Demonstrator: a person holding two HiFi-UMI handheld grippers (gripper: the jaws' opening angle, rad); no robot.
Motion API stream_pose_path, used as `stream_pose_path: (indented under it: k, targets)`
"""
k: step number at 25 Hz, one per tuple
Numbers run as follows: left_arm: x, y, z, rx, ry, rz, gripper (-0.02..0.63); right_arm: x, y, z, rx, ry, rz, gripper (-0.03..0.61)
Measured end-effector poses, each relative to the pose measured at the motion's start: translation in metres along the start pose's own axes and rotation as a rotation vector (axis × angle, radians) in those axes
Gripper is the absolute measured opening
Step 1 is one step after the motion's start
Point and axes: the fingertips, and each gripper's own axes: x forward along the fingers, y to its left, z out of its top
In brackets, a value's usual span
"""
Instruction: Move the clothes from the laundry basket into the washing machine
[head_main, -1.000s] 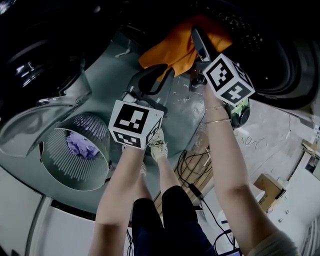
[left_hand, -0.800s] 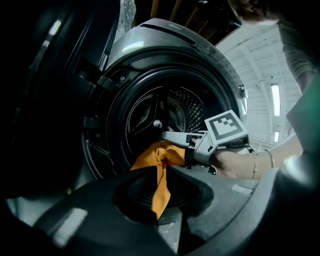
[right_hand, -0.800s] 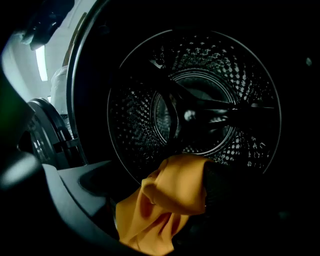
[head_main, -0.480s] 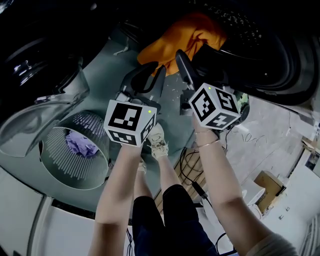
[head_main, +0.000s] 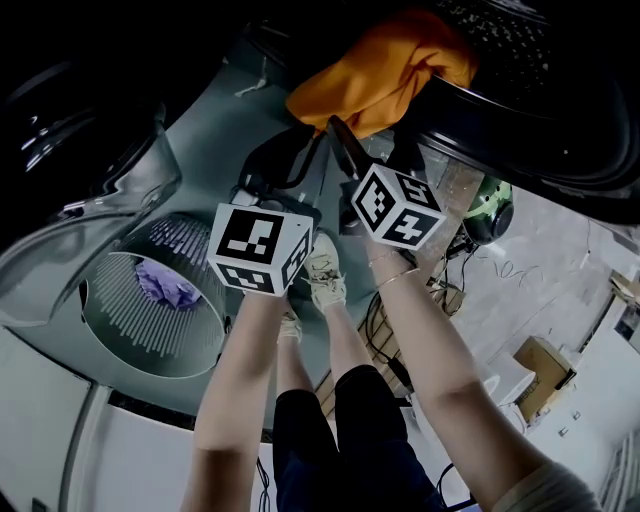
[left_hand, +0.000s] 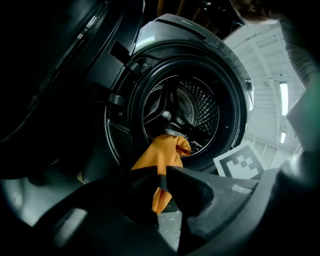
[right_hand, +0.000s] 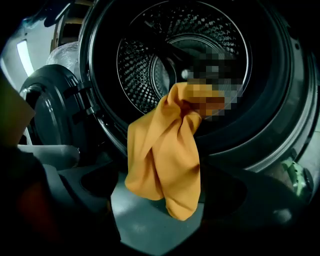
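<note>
An orange cloth (head_main: 375, 75) hangs over the rim of the washing machine's drum (head_main: 520, 110), half in, half dangling toward the floor. In the right gripper view it (right_hand: 165, 155) droops in front of the drum opening (right_hand: 165, 50), and my right gripper (right_hand: 165, 192) stands open just short of it, holding nothing. My left gripper (left_hand: 161, 181) is shut and empty, with the orange cloth (left_hand: 160, 155) behind its tips. From the head view both grippers (head_main: 300, 150) (head_main: 365, 140) sit side by side below the cloth. The laundry basket (head_main: 130, 350) at lower left holds a purple cloth (head_main: 168, 287).
The washer's open door (head_main: 100, 190) swings out at the left, above the basket. The person's legs and shoes (head_main: 322, 280) stand beneath the grippers. Cables (head_main: 385, 340), a green object (head_main: 490, 215) and a cardboard box (head_main: 545, 365) lie to the right.
My right gripper has let go of the orange cloth and pulled back from the drum toward the left gripper. The cloth stays draped over the rim. The left gripper has barely moved.
</note>
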Motion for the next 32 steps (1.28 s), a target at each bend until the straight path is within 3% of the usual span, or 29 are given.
stream_pose_path:
  k: [5, 8, 12, 13, 17, 22, 32]
  targets:
    - [0.001, 0.004, -0.01, -0.021, 0.0, 0.003, 0.053, 0.025, -0.005, -0.007, 0.009, 0.052, -0.004, 0.512]
    - [0.003, 0.005, -0.012, -0.029, -0.002, 0.006, 0.054, 0.028, -0.005, -0.003, -0.01, 0.064, -0.02, 0.383]
    - [0.004, 0.005, -0.011, -0.039, -0.009, 0.009, 0.054, 0.021, -0.005, 0.002, -0.058, 0.062, -0.046, 0.118]
    - [0.004, 0.004, -0.01, -0.037, -0.011, 0.007, 0.054, 0.017, -0.004, 0.005, -0.076, 0.053, -0.044, 0.088]
    - [0.002, 0.0, -0.002, -0.033, -0.016, 0.005, 0.053, -0.01, 0.001, 0.031, -0.096, -0.032, -0.034, 0.077]
    - [0.002, -0.004, 0.019, -0.017, -0.035, -0.001, 0.054, -0.037, -0.001, 0.095, -0.093, -0.179, -0.055, 0.076]
    - [0.009, -0.015, 0.059, 0.013, -0.089, -0.019, 0.054, -0.026, -0.016, 0.202, -0.16, -0.365, -0.104, 0.078]
